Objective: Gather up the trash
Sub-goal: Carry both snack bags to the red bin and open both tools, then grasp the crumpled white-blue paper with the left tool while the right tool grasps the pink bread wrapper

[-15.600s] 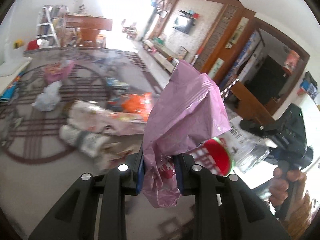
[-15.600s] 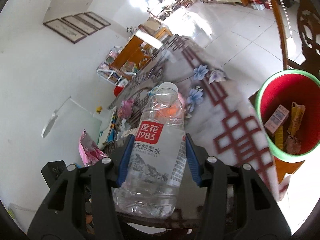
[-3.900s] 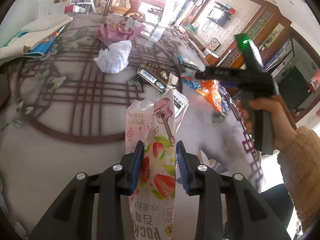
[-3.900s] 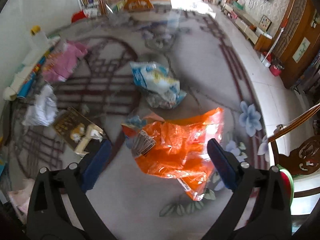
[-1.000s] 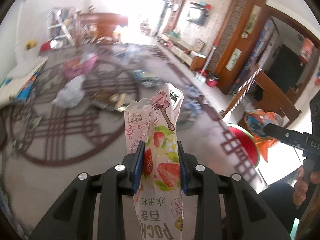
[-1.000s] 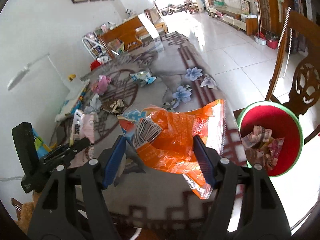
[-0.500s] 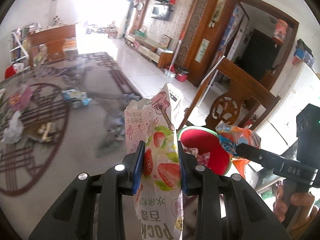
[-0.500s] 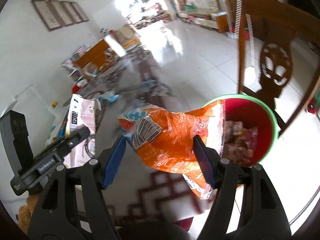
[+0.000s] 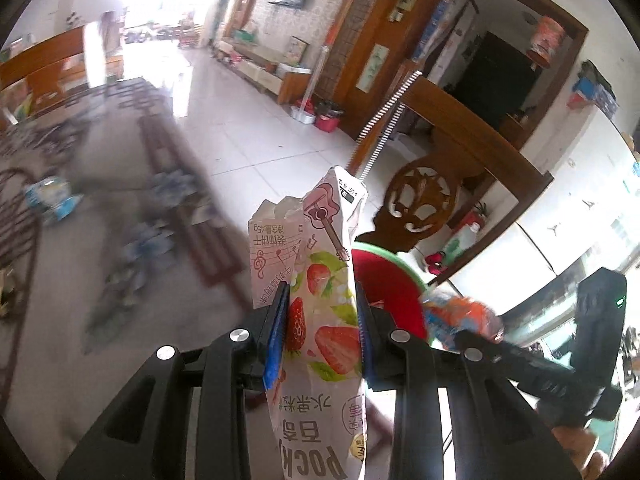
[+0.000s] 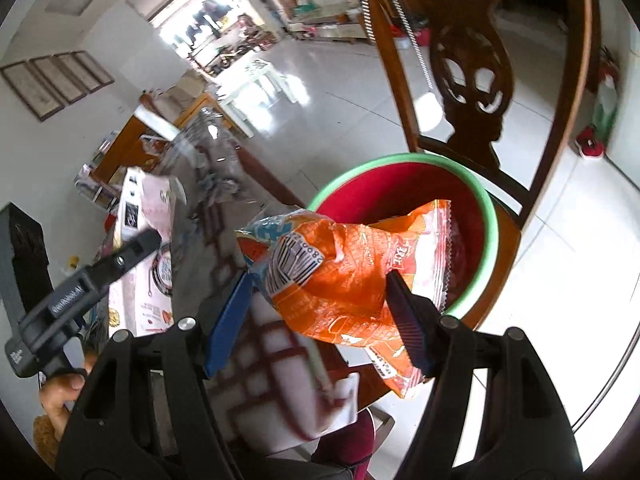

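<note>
The left claw (image 9: 320, 328) pinches a pink strawberry-printed snack pouch (image 9: 320, 280) between its blue pads, the pouch standing upright with its torn top uppermost. The right claw (image 10: 320, 312) pinches a crumpled orange snack bag (image 10: 344, 272), barcode facing the camera. In the right wrist view the orange bag hangs over the near rim of a red bin with a green rim (image 10: 490, 220); trash inside is mostly hidden behind the bag. In the left wrist view the bin sits just behind the pouch, to its right. The bin rests on the seat of a carved wooden chair (image 10: 472, 60), beside the edge of the patterned worktop (image 9: 120, 280). Beyond lies a white tiled floor (image 9: 240, 128) and a bright doorway.
</note>
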A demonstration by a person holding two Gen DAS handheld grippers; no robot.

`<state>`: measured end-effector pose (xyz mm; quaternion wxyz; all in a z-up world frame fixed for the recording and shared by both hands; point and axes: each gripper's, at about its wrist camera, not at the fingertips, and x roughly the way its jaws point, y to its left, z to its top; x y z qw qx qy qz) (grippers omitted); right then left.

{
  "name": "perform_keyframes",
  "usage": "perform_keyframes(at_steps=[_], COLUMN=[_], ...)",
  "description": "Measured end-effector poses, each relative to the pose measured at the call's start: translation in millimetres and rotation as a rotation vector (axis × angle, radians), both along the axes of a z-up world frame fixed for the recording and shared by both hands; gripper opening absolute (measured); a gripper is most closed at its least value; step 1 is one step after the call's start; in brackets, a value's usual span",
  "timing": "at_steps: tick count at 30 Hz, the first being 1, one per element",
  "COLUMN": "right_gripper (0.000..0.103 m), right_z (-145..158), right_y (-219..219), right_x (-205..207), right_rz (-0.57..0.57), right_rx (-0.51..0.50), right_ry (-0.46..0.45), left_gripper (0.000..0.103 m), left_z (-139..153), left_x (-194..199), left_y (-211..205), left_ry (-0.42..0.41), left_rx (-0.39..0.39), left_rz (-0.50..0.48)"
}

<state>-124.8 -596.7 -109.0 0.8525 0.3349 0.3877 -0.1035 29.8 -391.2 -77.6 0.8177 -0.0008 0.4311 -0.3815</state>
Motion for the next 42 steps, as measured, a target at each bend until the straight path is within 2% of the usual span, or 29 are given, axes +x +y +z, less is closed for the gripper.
perform_keyframes(at_steps=[4,6,7,9,11,15,18,21,23,24,25,27,29,31,32,34,36,39,40,42], right_gripper=[0.068,0.075,0.083,0.085,0.085,0.085,0.085,0.085,0.085,0.085,0.089,0.091,0.091,0.090,0.090,0.090,0.090,0.090,0.090,0.090], right_z=[-10,-13,-13,-15,-15,-6,10,33,50,60,67,74,67,61,65,69,64,57,58,58], right_y=[-14,-21,-23,-29,-31,-23,0,33,59,71,80,105,136,166,179,184,181,168,168,165], right_x=[6,8,10,13,16,19,27,43,55,57,59,67,78,93,94,91,94,97,96,95], right_rz=[-0.038,-0.054,-0.061,-0.086,-0.097,-0.093,-0.029,0.081,0.177,0.196,0.220,0.302,0.360,0.420,0.452,0.478,0.450,0.397,0.387,0.376], right_rx=[-0.007,0.001,0.004,0.009,0.010,0.003,-0.020,-0.022,-0.077,-0.075,-0.041,0.044,0.060,-0.046,-0.105,-0.103,-0.100,-0.040,-0.034,-0.029], right_ry=[0.018,0.008,0.007,0.004,0.010,0.005,-0.015,-0.060,-0.065,-0.095,-0.141,-0.208,-0.217,-0.110,-0.117,-0.164,-0.130,-0.115,-0.117,-0.113], left_gripper=[0.028,0.032,0.054,0.073,0.073,0.073,0.073,0.073,0.073,0.074,0.075,0.076,0.076,0.076,0.076,0.076,0.076,0.075,0.071,0.055], left_z=[0,-1,-1,0,2,2,0,-5,-6,-6,-8,-9,-12,-16,-18,-22,-30,-45,-52,-59], left_x=[3,5,6,7,6,3,11,27,42,49,60,78,99,121,130,147,163,183,188,190], left_y=[-30,-39,-44,-45,-40,-21,16,67,108,123,152,192,239,284,302,329,345,353,354,356], left_ry=[0.007,0.023,0.033,0.032,0.017,-0.030,-0.047,-0.073,-0.104,-0.114,-0.125,-0.128,-0.117,-0.086,-0.069,-0.039,-0.003,0.046,0.062,0.072], left_rx=[-0.015,-0.042,-0.051,-0.070,-0.095,-0.064,-0.050,0.008,0.069,0.088,0.121,0.169,0.228,0.277,0.287,0.289,0.292,0.327,0.351,0.350], left_rz=[-0.054,-0.078,-0.085,-0.081,-0.081,-0.054,0.006,0.105,0.196,0.230,0.292,0.382,0.499,0.606,0.641,0.694,0.717,0.702,0.694,0.682])
